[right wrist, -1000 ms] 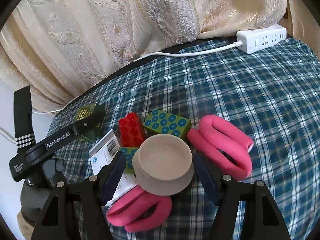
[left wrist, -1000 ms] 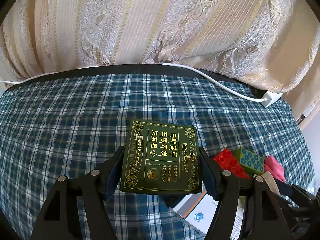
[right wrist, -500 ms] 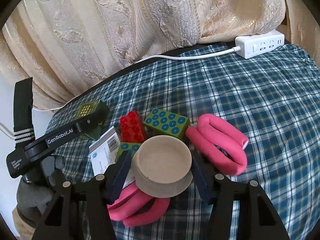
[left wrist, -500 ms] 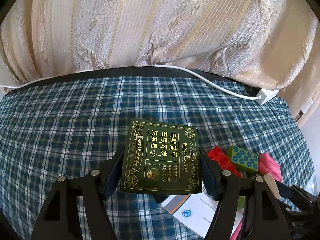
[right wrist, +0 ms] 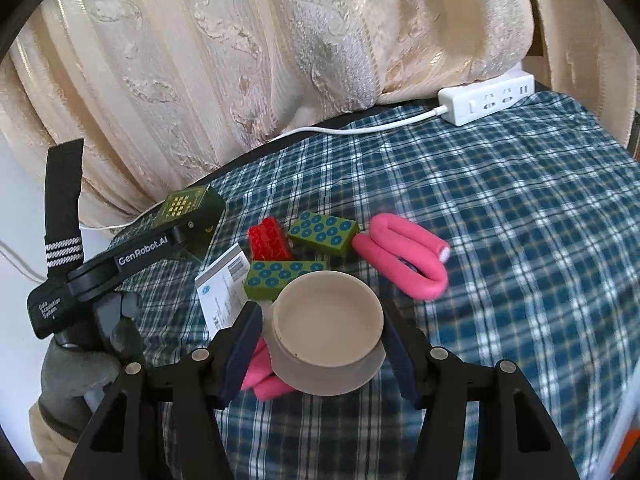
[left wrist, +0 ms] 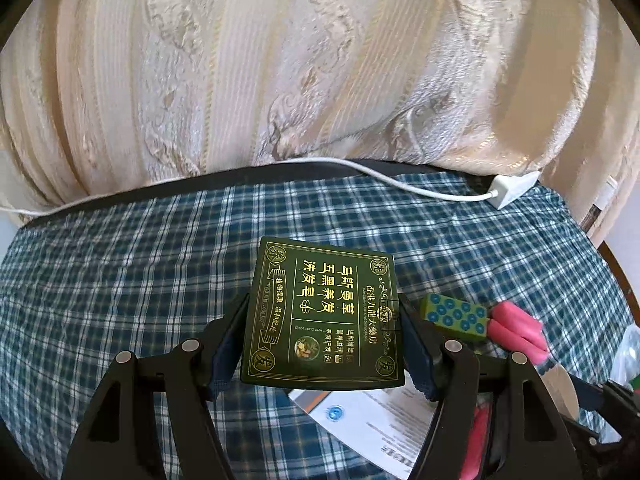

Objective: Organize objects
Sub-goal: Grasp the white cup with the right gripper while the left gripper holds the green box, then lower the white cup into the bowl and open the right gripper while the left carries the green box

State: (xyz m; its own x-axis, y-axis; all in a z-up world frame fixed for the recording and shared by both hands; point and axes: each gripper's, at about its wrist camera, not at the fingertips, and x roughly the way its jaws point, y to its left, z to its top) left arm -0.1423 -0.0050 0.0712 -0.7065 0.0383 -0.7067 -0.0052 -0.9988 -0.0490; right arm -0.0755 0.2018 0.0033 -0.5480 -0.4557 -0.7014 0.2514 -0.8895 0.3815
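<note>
Green box [left wrist: 322, 316] with gold Chinese lettering sits clamped in the left gripper [left wrist: 324, 344], left of the white carton [right wrist: 222, 288]; "GenRobot.AI" marks that tool. Right of the carton, the right gripper [right wrist: 322, 340] pinches a beige bowl [right wrist: 326, 324]. Since a second ago, the bowl has tipped, showing its inside, and the red brick [right wrist: 270, 240] is hidden from the left view.

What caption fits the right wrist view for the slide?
Right gripper holds a beige round bowl over a blue plaid cloth, above pink foam rollers and green dotted blocks.
</note>
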